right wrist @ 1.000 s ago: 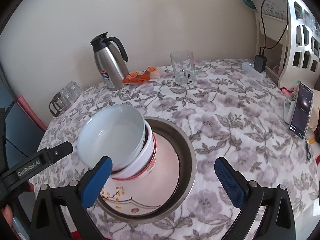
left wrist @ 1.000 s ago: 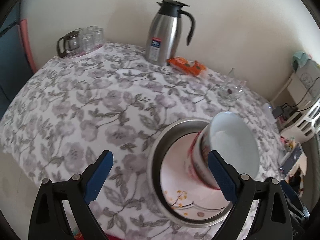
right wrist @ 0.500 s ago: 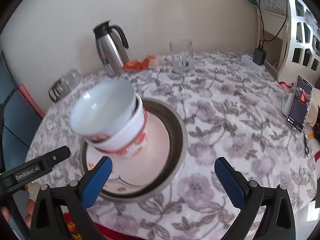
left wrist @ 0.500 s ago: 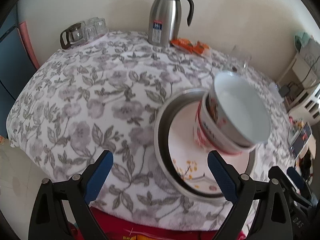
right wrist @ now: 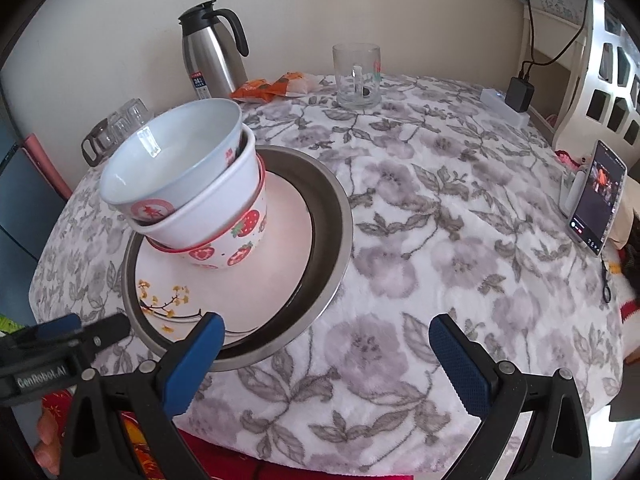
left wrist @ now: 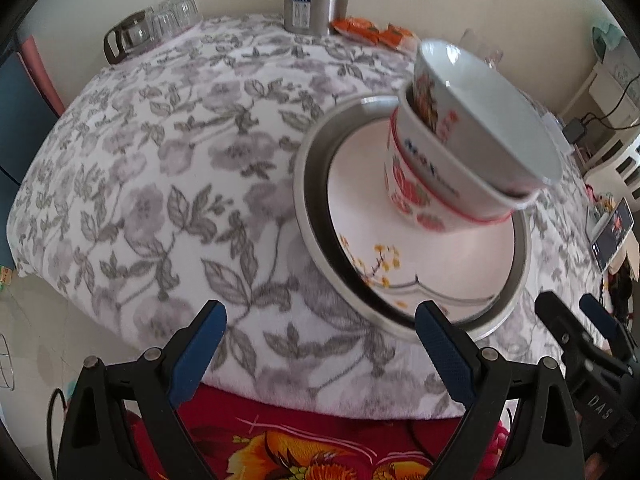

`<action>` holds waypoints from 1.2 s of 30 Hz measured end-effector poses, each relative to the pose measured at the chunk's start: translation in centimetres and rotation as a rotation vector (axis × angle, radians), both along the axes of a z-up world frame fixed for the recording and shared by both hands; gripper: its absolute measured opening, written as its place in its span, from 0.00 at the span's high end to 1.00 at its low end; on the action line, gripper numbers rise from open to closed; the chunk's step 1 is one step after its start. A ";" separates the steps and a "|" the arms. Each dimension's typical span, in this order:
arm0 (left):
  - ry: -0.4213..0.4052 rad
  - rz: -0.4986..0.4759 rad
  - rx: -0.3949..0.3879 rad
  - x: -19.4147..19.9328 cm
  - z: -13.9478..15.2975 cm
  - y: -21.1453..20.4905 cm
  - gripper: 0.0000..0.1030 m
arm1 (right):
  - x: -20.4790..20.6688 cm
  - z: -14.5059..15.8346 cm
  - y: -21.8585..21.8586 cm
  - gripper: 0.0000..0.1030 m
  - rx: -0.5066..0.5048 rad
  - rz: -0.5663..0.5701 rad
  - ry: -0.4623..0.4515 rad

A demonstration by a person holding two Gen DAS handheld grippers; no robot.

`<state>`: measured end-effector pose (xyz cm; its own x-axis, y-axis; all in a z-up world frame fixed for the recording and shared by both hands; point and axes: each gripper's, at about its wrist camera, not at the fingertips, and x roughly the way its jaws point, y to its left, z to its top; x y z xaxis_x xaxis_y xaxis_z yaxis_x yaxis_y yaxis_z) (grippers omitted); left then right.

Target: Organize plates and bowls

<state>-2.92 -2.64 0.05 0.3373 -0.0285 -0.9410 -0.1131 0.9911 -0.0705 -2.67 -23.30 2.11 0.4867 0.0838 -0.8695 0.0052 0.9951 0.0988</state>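
With both tools held wide apart and empty, nested bowls [right wrist: 192, 196] sit on a plate [right wrist: 280, 264] inside a steel basin [right wrist: 332, 216], ahead-right of the left gripper [left wrist: 320, 344], ahead-left of the right gripper [right wrist: 324, 356]; stack apparently leans, though fisheye distorts.

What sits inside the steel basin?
The steel basin holds a flowered plate bearing three nested bowls. The basin's floor and the lower bowls' insides are covered.

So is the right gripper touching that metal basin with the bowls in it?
Apart. The right wrist view shows the right gripper open and empty, its fingers in front of the metal basin.
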 end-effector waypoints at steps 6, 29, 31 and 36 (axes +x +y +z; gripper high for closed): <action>0.029 0.015 -0.015 -0.4 -0.7 0.0 0.07 | -0.1 -0.5 -0.3 0.00 -0.004 0.002 0.014; 0.049 0.027 -0.028 -1.5 -1.3 -0.3 0.07 | -0.3 -0.6 -0.2 0.00 0.001 0.021 0.020; 0.050 0.027 -0.025 -1.4 -1.4 -0.2 0.07 | -0.3 -0.6 -0.2 0.00 0.001 0.021 0.022; 0.053 0.037 -0.022 -1.2 -1.5 -0.1 0.07 | -0.3 -0.7 -0.2 0.00 0.000 0.018 0.026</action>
<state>-4.13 -2.71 -1.42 0.2882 -0.0382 -0.9568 -0.1538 0.9844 -0.0856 -2.96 -23.53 1.39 0.4619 0.0925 -0.8821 -0.0103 0.9950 0.0990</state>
